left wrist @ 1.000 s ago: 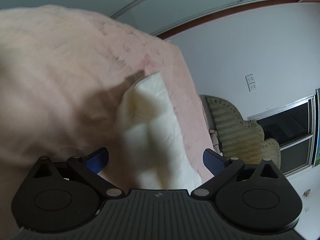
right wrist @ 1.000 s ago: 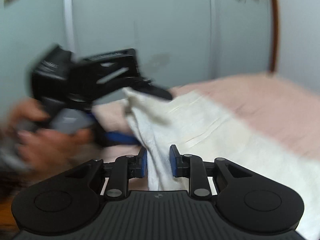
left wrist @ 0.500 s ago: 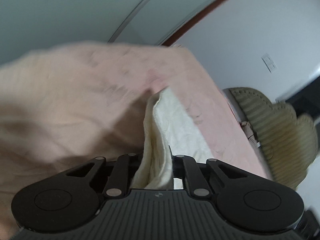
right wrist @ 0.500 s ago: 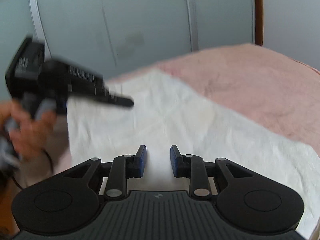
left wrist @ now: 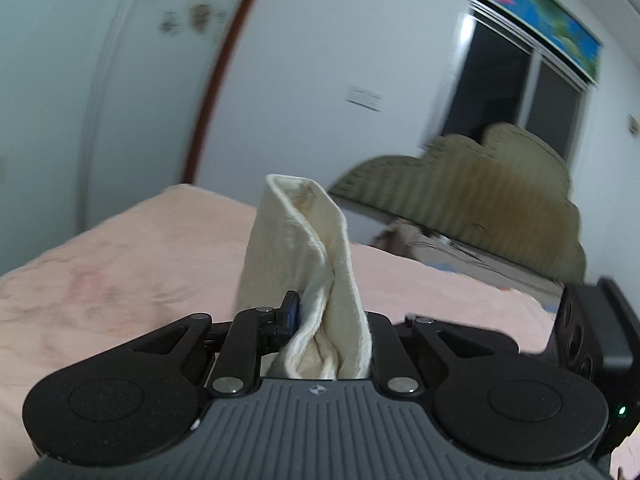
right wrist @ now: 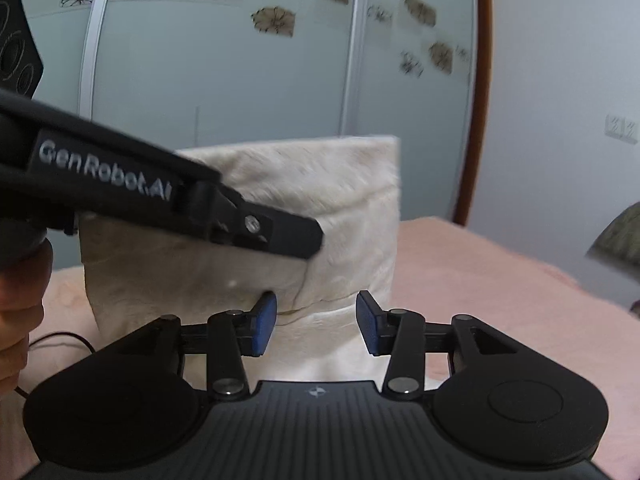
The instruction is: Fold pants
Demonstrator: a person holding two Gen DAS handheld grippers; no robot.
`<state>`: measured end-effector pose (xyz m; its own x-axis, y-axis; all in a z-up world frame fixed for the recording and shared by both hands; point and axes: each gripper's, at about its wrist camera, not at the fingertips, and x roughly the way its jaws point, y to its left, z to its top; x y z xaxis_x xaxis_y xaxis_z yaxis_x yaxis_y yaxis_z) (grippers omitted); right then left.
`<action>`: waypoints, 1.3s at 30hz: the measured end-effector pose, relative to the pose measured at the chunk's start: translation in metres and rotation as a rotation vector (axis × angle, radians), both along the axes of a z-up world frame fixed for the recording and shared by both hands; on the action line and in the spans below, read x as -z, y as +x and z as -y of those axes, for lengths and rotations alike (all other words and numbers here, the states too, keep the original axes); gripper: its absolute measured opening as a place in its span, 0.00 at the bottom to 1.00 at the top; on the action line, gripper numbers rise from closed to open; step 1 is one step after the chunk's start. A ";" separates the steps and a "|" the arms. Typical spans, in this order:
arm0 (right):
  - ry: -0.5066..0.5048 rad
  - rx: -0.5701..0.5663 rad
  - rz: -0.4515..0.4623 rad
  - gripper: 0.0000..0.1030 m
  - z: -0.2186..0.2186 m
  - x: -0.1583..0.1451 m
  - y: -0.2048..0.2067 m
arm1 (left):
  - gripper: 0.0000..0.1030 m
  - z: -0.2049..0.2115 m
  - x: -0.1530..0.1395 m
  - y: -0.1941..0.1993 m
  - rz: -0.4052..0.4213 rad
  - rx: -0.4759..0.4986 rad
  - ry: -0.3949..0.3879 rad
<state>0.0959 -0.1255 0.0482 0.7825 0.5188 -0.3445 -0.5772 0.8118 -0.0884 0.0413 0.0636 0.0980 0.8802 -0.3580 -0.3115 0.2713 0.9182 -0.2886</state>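
Observation:
The cream-white pants (right wrist: 340,216) hang as a lifted fold above the pink bed (right wrist: 500,300). My left gripper (left wrist: 326,316) is shut on a bunched edge of the pants (left wrist: 296,240), which stands up between its jaws. In the right wrist view the left gripper (right wrist: 280,236) reaches in from the left and pinches the cloth. My right gripper (right wrist: 316,320) is open, its blue pads (right wrist: 264,320) on either side of the lower cloth without closing on it.
The pink bed cover (left wrist: 120,272) fills the lower part of both views. A beige scalloped headboard or sofa (left wrist: 480,184) stands at the right, under a dark window (left wrist: 520,88). Glass wardrobe doors with flower prints (right wrist: 240,60) stand behind. A black cable (right wrist: 60,340) lies at left.
My left gripper has closed on the pants edge and lifted it up off the bed. My right gripper has opened wider and the cloth now stands upright in front of it.

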 end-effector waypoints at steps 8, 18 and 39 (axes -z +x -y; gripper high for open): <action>-0.013 0.125 0.010 0.43 0.083 0.003 -0.048 | 0.19 0.109 0.016 0.001 -0.038 0.201 0.044; 0.052 0.305 -0.068 0.43 0.168 0.023 -0.090 | 0.20 0.207 0.050 0.002 -0.083 0.363 0.131; 0.036 0.549 -0.297 0.50 0.228 0.064 -0.119 | 0.57 0.275 0.102 0.007 -0.285 0.591 0.204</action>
<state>-0.0229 -0.3539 -0.0159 0.8118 0.0837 -0.5778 -0.0710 0.9965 0.0446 0.0487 -0.2111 -0.0040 0.4284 -0.6627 -0.6143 0.6826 0.6827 -0.2605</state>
